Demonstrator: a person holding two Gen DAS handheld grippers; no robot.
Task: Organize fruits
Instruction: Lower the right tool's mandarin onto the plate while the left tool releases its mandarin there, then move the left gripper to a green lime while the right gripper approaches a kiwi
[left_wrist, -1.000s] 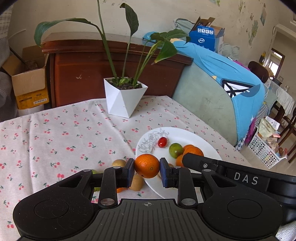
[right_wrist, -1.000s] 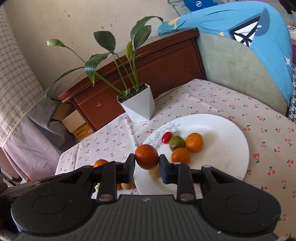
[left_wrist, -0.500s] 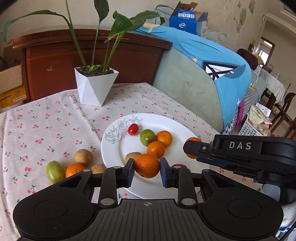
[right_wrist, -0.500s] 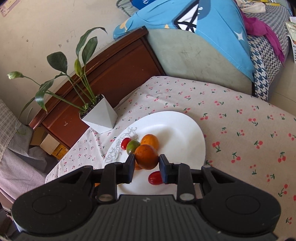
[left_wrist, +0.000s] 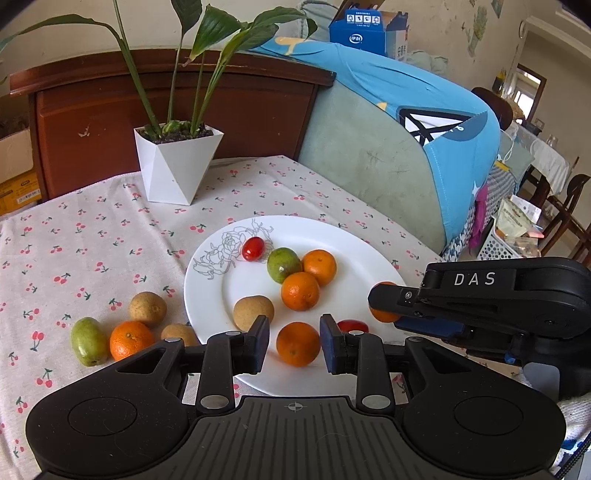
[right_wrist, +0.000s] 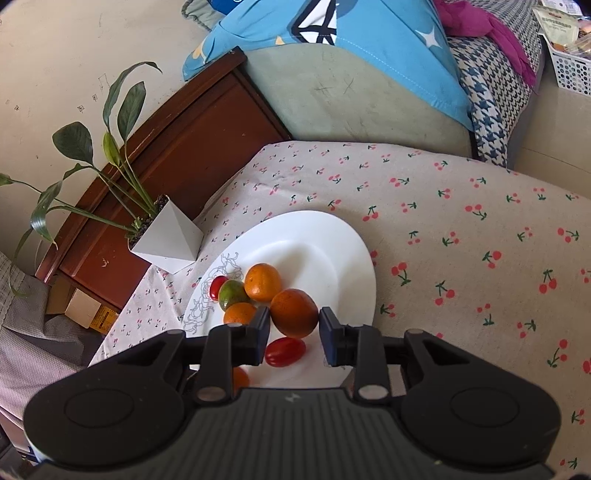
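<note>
Fruits (left_wrist: 300, 291) cluster on white plate (left_wrist: 218, 291). Left gripper (left_wrist: 294, 345) at plate's near rim, jaws just easing apart, narrow; orange (left_wrist: 297, 343) loose between. Right gripper (right_wrist: 293, 334) likewise around darker orange (right_wrist: 293, 313), mid-plate. Cherry tomato (right_wrist: 285, 351) on plate beneath.

My left gripper (left_wrist: 294, 345) and my right gripper (right_wrist: 294, 336) are matt black plastic. Each has a ribbed centre plate with a small emblem at its top edge: a crosshair on the left, a lightning bolt on the right. Beside that plate sit two rounded lobes with shallow discs, silver screws on the finger links, and blue-black pads. My right gripper's side reads "DAS" in pale letters.
</note>
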